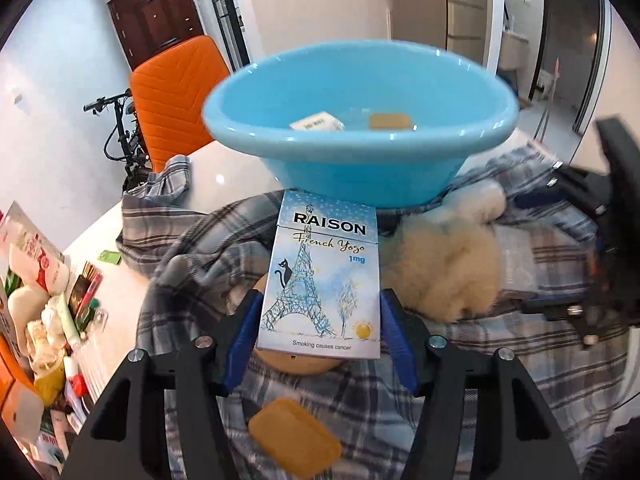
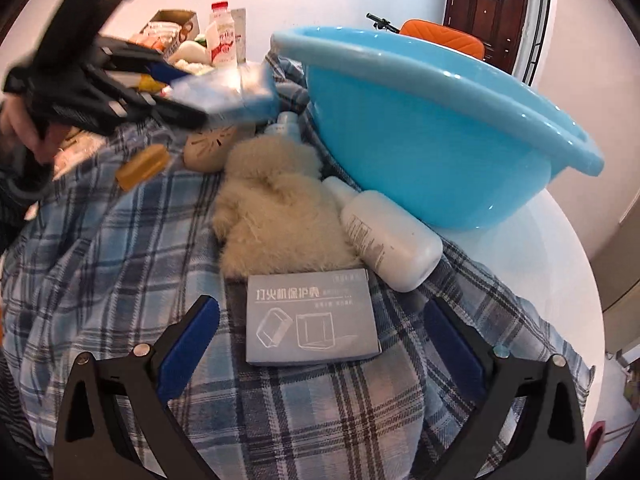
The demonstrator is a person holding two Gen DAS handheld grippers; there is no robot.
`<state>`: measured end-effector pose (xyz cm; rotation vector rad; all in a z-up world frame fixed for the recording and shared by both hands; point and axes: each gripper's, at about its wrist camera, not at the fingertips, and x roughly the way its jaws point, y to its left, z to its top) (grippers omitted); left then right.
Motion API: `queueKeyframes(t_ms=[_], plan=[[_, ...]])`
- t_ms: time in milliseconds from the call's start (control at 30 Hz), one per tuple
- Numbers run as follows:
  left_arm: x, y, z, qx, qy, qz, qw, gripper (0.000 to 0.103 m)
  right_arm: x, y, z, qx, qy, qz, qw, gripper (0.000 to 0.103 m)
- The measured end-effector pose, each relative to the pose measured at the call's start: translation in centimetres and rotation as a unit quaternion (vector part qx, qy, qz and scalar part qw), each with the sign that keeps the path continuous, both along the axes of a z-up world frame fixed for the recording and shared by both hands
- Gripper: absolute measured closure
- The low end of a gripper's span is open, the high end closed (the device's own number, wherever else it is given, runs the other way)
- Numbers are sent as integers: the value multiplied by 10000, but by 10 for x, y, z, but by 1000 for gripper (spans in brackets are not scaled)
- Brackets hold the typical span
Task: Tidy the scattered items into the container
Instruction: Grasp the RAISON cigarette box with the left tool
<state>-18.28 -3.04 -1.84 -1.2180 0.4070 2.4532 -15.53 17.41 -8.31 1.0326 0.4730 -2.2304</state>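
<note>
Over the plaid cloth (image 1: 400, 400), the left hand-held gripper (image 1: 320, 320) tilts downward, clamping the cigarette pack (image 1: 320, 276); the right hand-held gripper (image 2: 320, 332) gapes.

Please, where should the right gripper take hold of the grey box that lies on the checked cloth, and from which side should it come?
The grey box lies flat, label up, between the open right gripper. Probably best to come down from above and close on its two short ends, left and right: both stand free, while the fluffy toy and white bottle crowd its far edge.
</note>
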Motion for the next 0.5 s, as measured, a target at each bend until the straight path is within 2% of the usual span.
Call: queueKeyframes(t_ms=[67,200,367,400,433,500], plan=[[4,-7,8,32,18,94,9999,42,0,-3,-2,123,54,-16,9999,2],[14,-19,18,-70,133,243,9996,42,0,-6,-8,297,67,4,9995,15],[20,-18,10,26,-30,300,9995,42,-3,-11,-11,363,80,8,9993,23],[21,-14,6,42,-90,244,9997,42,-2,-13,-12,379,94,12,9992,36],[24,-11,3,41,-130,190,9997,42,-2,-13,-12,386,84,8,9992,41],[29,-4,-1,7,-152,105,9998,42,-1,-13,-13,386,10,-35,9992,41]])
